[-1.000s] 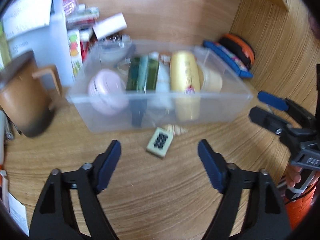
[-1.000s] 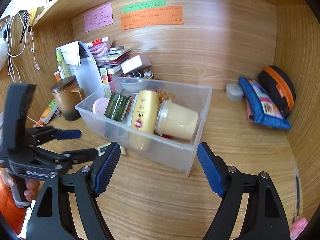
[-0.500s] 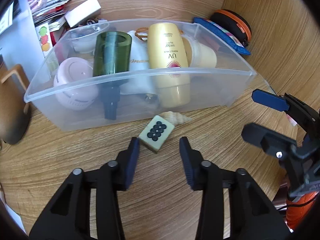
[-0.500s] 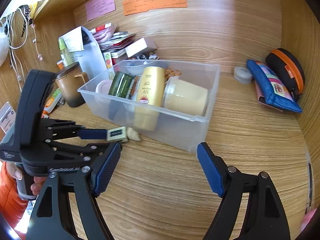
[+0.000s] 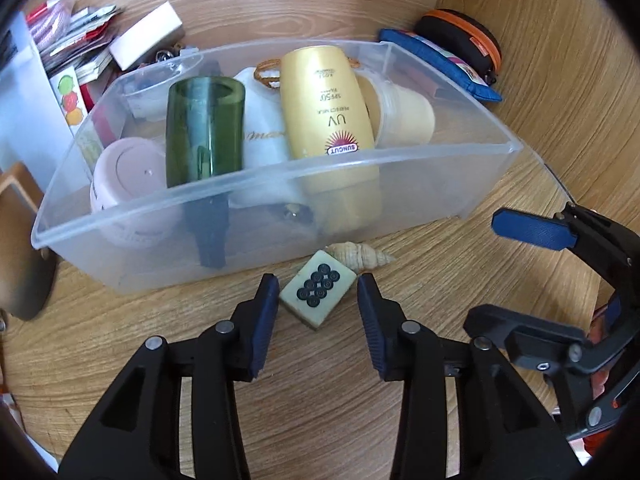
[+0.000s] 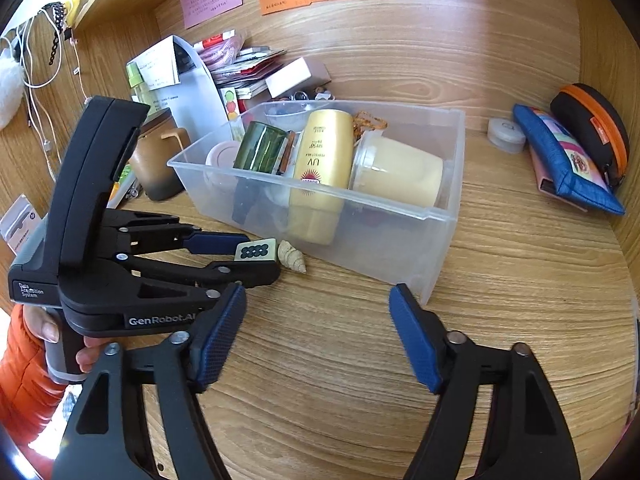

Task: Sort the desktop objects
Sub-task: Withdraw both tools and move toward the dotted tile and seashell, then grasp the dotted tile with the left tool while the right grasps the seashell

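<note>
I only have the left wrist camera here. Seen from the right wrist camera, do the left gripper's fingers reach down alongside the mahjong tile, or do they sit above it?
Observer: Alongside it. From the side, the left gripper has one finger on each side of the mahjong tile, low on the desk. Its jaws have just been closing, with the tile between them.
Operator: Okay. Is there anything past the bin that I can't see?
Observer: Yes. A small round white container stands on the desk between the clear bin and the blue pouch.
</note>
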{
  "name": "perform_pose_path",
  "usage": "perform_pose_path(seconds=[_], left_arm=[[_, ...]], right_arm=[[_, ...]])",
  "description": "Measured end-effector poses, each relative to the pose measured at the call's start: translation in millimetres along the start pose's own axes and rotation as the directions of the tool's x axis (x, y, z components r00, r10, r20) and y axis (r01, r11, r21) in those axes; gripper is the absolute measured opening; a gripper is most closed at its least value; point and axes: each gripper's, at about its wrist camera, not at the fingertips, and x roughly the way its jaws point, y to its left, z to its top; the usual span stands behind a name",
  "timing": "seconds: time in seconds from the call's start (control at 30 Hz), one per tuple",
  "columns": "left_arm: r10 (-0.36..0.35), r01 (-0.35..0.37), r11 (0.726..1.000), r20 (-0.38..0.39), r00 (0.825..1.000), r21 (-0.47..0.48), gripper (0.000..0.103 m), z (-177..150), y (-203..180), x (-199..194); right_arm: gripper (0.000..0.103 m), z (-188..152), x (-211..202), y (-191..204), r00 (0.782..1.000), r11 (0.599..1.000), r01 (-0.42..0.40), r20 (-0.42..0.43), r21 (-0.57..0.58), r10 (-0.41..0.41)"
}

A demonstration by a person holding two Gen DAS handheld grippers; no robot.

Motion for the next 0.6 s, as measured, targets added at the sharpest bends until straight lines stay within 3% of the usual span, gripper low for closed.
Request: perform_pose_path(seconds=[0.13, 0.6], left_arm=[[-0.032, 0.032, 0.999, 0.007, 0.999, -0.016, 0.024, -2, 6, -3], [-0.022, 0.028, 0.997, 0.083, 0.996, -0.074, 0.024, -31, 34, -40]], right_arm=[[0.059, -1, 3, 2, 1.0, 1.0, 0.009, -0.008, -0.009, -0.009], [0.046, 18, 58, 30, 0.99, 0.994, 0.012, -0.136, -0.11, -0.027]])
